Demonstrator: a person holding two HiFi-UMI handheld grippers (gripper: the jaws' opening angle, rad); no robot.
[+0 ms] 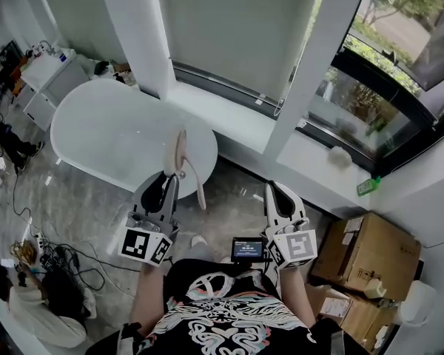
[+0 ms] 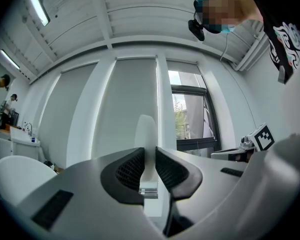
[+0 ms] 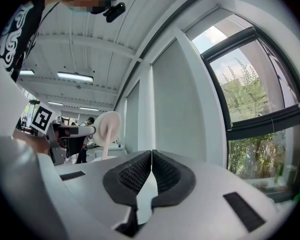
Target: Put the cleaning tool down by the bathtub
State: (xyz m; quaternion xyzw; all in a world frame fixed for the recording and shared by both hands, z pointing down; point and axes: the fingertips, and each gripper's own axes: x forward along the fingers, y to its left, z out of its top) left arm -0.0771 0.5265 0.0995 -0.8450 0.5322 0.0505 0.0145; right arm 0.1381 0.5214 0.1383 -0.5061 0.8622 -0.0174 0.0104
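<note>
Near the bathtub rim (image 1: 212,148), left tongs (image 2: 149,159) pinch the cleaning tool (image 1: 183,152); right tongs (image 3: 151,160) closed.

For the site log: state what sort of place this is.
Probably a bathroom mock-up in a workspace: a white freestanding bathtub by big windows, with cardboard boxes and floor cables nearby.

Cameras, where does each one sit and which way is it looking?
Head view: on the person's head, looking steeply down at the bathtub, left gripper and right gripper; forearms and shirt show.
Left gripper view: rides the left gripper, facing the blinds and window; its jaws grip the cleaning tool; shirt at top right.
Right gripper view: rides the right gripper, facing the window; jaws together, empty; shirt at top left.
Shared: the cleaning tool shows in all three views.
</note>
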